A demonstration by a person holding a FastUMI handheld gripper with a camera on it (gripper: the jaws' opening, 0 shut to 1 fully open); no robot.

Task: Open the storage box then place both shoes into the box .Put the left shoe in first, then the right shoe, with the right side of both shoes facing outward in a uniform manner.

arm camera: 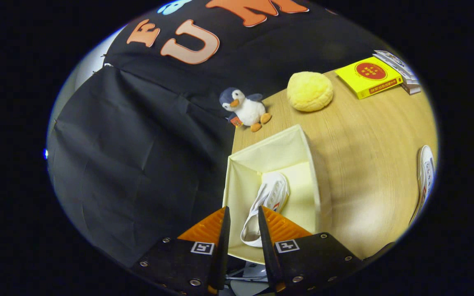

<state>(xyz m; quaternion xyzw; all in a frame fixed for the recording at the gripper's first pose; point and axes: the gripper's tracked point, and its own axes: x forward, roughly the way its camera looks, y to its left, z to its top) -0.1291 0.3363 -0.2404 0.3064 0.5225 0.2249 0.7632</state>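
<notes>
The cream fabric storage box (270,150) stands open at the left edge of the wooden table, just ahead of my fingers. A white sneaker (272,195) is inside it, its toe pointing away from me and its heel back between my fingers. My gripper (243,213) hangs over the near side of the box, its fingers drawn in narrow on the heel collar. The second white sneaker (425,181) lies on the table far off to the right, only partly visible.
A plush penguin (244,107) sits at the table's far left corner beyond the box. A yellow round cushion (310,91) and a yellow book (368,76) beside stacked books (401,70) lie further back. Black cloth hangs left of the table.
</notes>
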